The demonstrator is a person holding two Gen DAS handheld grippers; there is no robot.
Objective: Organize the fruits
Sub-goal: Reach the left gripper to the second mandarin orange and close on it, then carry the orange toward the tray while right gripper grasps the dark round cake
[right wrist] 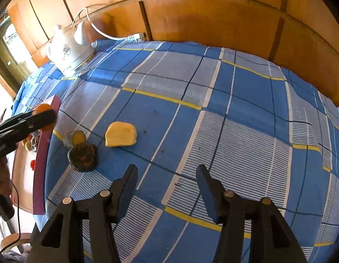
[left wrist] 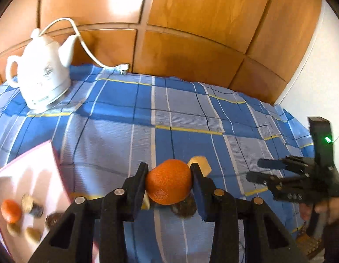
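My left gripper (left wrist: 169, 182) is clamped on the orange (left wrist: 169, 182), lifted off the checked cloth (left wrist: 125, 118). The pink tray (left wrist: 27, 175), my landmark, lies down-left of it, holding another orange and small pieces. Right of the tray sit the yellow chunk (right wrist: 120, 134) and dark piece (right wrist: 83, 157); my right gripper (right wrist: 167, 175) hovers empty, parted, farther off.

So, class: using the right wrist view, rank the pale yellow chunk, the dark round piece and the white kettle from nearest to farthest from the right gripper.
1. Dark round piece, just ahead and left of the right gripper, whose jaws stand open and empty.
2. Pale yellow chunk, a little beyond it, nearer centre.
3. White kettle, far back left by the wooden panelling.
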